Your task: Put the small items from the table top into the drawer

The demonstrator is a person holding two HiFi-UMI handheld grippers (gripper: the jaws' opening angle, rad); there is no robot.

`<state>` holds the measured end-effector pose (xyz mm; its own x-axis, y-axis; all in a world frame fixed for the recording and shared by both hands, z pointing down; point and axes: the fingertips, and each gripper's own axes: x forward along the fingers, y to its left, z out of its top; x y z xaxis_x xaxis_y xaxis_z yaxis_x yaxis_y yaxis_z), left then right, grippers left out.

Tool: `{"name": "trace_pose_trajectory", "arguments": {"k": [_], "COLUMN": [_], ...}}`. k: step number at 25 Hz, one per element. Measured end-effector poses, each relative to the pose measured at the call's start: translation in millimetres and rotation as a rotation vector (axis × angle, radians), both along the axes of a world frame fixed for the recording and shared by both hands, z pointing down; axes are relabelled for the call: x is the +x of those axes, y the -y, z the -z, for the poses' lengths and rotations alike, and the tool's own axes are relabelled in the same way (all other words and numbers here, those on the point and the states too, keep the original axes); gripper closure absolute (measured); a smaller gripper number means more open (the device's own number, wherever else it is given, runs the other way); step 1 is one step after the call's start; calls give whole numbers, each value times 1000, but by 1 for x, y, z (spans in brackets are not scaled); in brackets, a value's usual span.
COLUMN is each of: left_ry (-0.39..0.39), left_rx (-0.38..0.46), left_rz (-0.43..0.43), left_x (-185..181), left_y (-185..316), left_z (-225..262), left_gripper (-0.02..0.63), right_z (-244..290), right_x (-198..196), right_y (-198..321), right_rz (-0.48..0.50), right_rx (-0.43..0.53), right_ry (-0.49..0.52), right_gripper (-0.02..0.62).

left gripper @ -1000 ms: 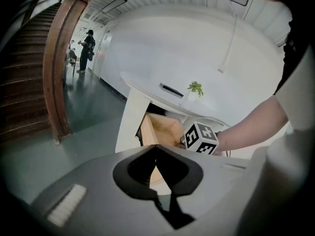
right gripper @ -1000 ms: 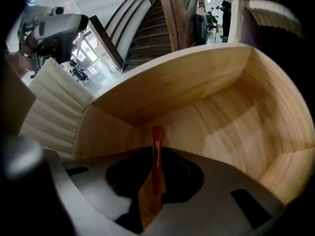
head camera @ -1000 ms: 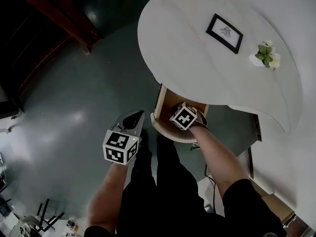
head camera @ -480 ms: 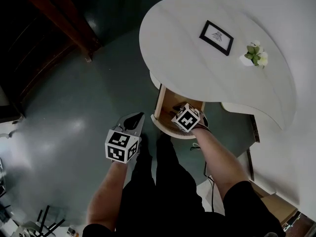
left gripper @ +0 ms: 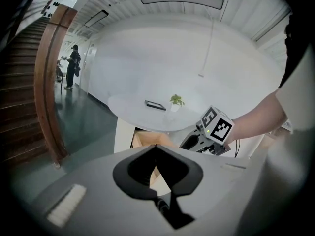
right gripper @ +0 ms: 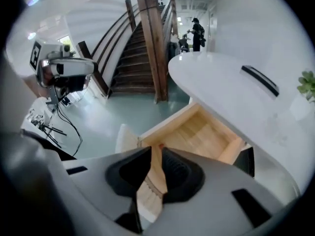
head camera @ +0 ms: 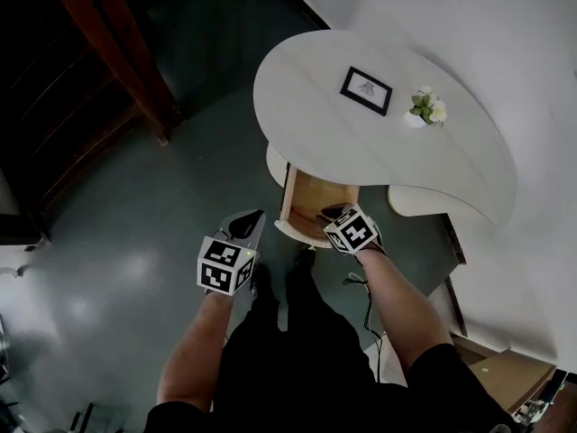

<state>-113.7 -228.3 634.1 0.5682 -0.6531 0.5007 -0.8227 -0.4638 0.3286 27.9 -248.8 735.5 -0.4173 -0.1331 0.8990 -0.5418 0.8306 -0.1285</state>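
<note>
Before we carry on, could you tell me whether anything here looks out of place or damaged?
Nothing stands out. The frame and plant sit tidily on the table; the drawer is open and bare, its front in the right tool.

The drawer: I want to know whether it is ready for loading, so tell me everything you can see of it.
The drawer is a shallow box of light, bare-looking wood with a paler, curved front. It stands pulled out from under the white table top and sits level. Its bottom shows bare wood, and nothing lies in the part that is visible. The right tongs are closed on its front edge, and nothing else touches it.
</note>
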Motion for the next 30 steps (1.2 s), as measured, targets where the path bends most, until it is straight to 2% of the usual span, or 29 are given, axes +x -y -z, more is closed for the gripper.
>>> {"name": "trace_pose_trajectory", "arguments": {"k": [7,15,19,22,30], "left_ry": [-9,16,48,65,117], "left_rx": [48,115,127,137,217], "left_rz": [-16,9,1,33,89], "left_x": [-1,24,58,81,136], "left_y": [-15,-16,-22,-29,-42], "left_z": [41,74,86,100,146], "left_gripper": [594,594,594,594,594], "right_z": [53,95,122,141,197], "right_x": [21,47,69,94,161], "right_y": [-29,-39,-47,-56,-55], "right_rz": [-156,-221,-223,-211,-166], "right_rx": [41,94,99,101,196], "right_ry": [96,255,375,440,564], "right_gripper": [529,541,545,552,583]}}
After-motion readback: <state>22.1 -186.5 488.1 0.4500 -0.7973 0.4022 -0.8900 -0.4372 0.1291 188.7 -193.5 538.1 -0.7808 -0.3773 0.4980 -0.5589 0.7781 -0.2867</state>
